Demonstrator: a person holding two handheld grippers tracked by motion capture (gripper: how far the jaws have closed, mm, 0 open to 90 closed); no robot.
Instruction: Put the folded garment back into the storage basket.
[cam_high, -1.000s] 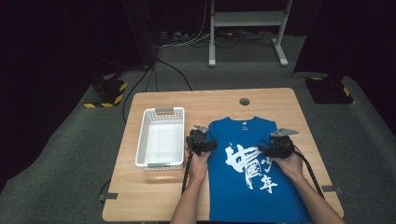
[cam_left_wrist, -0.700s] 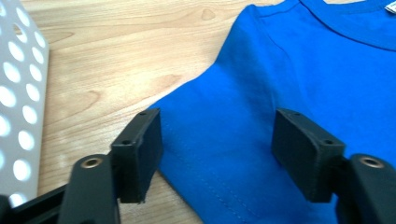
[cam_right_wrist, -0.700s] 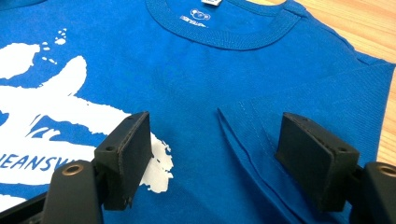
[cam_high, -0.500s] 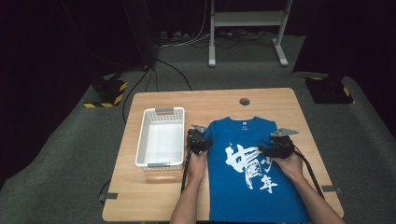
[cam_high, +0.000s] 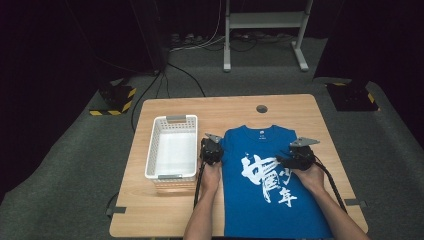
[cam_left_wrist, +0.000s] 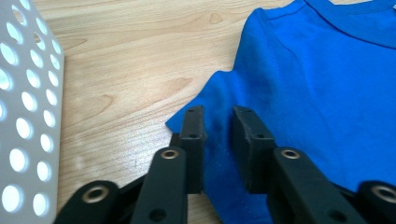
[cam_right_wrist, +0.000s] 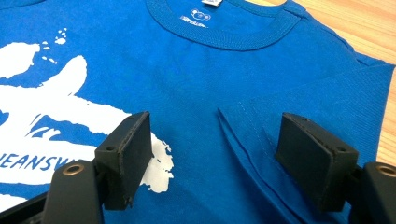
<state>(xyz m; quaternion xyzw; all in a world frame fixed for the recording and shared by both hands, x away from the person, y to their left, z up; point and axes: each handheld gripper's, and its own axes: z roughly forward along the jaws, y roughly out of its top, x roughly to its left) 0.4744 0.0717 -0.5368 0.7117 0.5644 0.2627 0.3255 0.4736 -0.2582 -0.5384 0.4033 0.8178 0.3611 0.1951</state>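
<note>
The blue cotton T-shirt with white brush lettering (cam_high: 272, 185) lies flat on the pale wooden tabletop (cam_high: 240, 107), face up. Its long axis runs from the person's edge toward the far edge, with the ribbed collar pointing away. The knit is smooth, with stitched hems on both short sleeves. A white perforated plastic basket (cam_high: 172, 147), rectangular and hollow, stands just left of it. The left claw (cam_left_wrist: 218, 140) lies low and nearly level at the shirt's left sleeve; its jaws have just been closing, with a raised fold of sleeve cloth pinched between them. The right claw (cam_right_wrist: 212, 158) rests over the right sleeve seam, released, jaws spread wide with cloth flat beneath. Both forearms reach in from the near edge.
</note>
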